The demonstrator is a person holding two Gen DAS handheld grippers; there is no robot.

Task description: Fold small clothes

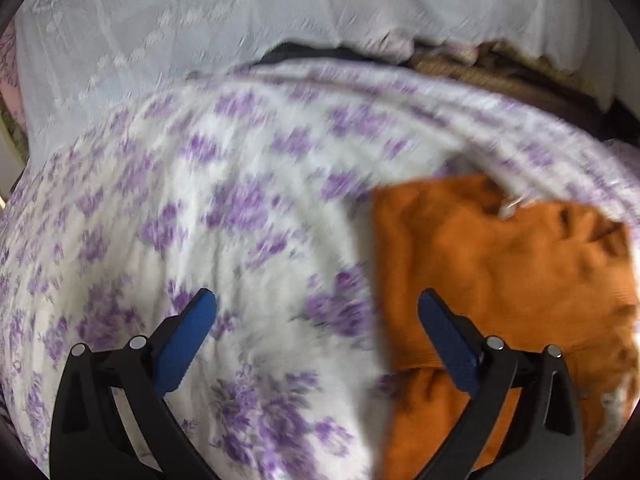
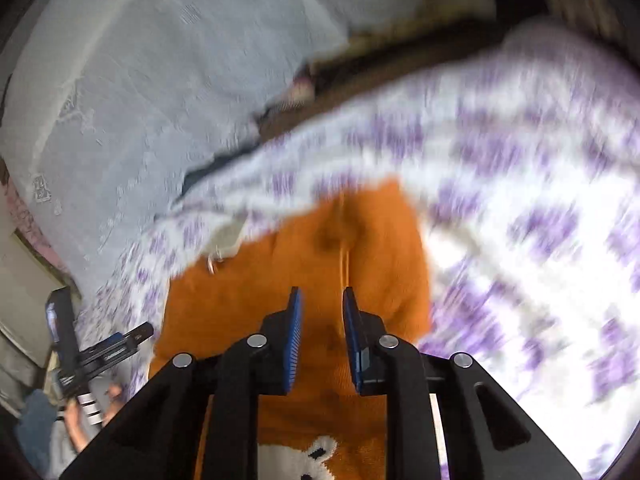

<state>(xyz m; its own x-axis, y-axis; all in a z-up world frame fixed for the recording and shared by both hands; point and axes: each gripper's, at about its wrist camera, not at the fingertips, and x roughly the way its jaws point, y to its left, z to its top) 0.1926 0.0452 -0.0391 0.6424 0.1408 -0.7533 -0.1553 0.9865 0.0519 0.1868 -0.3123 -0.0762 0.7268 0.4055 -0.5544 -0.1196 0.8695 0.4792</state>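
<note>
A small orange garment (image 1: 500, 280) lies on a white bedspread with purple flowers (image 1: 200, 220). My left gripper (image 1: 317, 294) hangs wide open above the bedspread, with nothing between its blue pads; its right finger is over the garment's left edge. In the right wrist view the orange garment (image 2: 320, 240) lies straight ahead, with a white animal face (image 2: 308, 456) knitted near the bottom. My right gripper (image 2: 322, 292) is above it, its pads a narrow gap apart and pressing on nothing. A raised crease of the cloth runs away from the gap. Both views are blurred.
A pale grey lace cloth (image 1: 200, 20) covers the far side beyond the bedspread (image 2: 520, 200). A dark gap with brown things (image 1: 500, 68) lies at the bedspread's far edge. The other gripper (image 2: 100, 348) and a person's hand (image 2: 92, 412) show at lower left.
</note>
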